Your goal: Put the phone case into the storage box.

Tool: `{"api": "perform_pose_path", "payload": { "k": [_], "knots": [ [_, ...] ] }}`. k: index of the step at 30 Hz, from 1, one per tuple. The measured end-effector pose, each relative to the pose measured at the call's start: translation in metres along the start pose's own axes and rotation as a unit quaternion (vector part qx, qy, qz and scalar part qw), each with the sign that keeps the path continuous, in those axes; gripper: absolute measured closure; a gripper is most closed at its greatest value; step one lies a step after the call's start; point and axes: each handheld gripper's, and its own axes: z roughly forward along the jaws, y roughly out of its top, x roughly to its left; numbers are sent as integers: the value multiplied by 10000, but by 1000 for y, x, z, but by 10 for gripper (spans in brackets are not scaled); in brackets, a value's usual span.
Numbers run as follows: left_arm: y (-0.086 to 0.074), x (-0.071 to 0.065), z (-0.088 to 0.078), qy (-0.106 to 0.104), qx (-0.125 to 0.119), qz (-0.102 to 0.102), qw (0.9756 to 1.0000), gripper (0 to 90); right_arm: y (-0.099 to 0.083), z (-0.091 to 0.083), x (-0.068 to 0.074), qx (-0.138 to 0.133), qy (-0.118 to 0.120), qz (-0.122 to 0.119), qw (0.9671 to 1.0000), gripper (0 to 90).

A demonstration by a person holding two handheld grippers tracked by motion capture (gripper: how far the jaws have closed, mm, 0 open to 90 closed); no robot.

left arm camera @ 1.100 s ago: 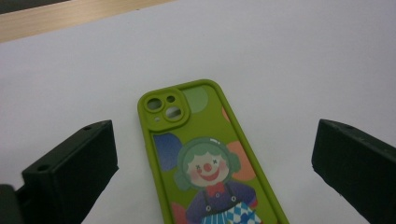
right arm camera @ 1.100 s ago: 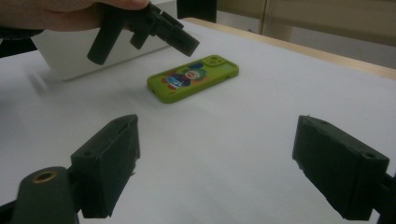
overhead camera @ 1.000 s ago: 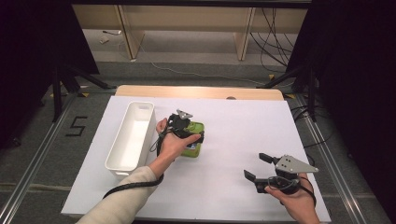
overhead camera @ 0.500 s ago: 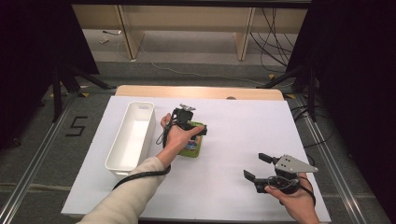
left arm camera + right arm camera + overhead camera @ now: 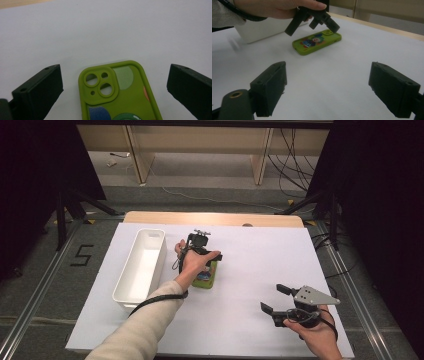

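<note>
Phone case (image 5: 117, 92): lime green, soft rubbery look, rounded corners, raised square camera bump with two big round holes and two tiny ones. Cartoon print on the back with blue, green, orange and pale blobs. It's lying flat on the table, back side up, just right of the bin.

Left gripper (image 5: 202, 251): hovering right over the case's camera end, jaws spread wide, one on each side of the case and neither touching it. Blocky matte black jaws with little screw holes, clear in the left gripper view.

Right gripper (image 5: 273, 301): near the front right of the table, well apart from the case, jaws wide apart with nothing between them. Same chunky black blocks, and a flat grey three-cornered plate on top.

Bin (image 5: 140, 266): long white plastic tub, smooth walls, rounded rim, sits left of the case.

Table (image 5: 260, 255): covered with a plain matte white sheet, a light wood edge showing along the far side.
</note>
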Motion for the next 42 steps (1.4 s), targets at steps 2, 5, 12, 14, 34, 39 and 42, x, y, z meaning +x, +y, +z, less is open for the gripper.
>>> {"api": "perform_pose_path", "payload": {
  "k": [2, 5, 12, 14, 34, 39, 42],
  "knots": [
    [-1, -1, 3, 11, 33, -28, 10000, 0, 0, 0, 0, 9, 1, -6, 10000, 159],
    [0, -1, 6, 21, 67, -60, 10000, 0, 0, 0, 0, 10, 8, -4, 10000, 159],
    [1, -2, 13, 79, 128, -86, 9999, 4, 0, 0, 0, 14, 25, -2, 10000, 159],
    [1, -1, 15, 101, 153, -114, 9998, 4, 0, 0, 0, 17, 25, -3, 10000, 159],
    [5, -1, 22, 251, 355, -110, 9990, 20, 0, 0, 0, 16, 38, -22, 10000, 159],
    [6, -1, 23, 279, 398, -88, 9988, 20, -1, 1, 0, 21, 44, -23, 10000, 159],
    [6, -2, 24, 309, 424, -78, 9986, 20, -1, 1, 0, 18, 48, -26, 10000, 159]
  ]
}}
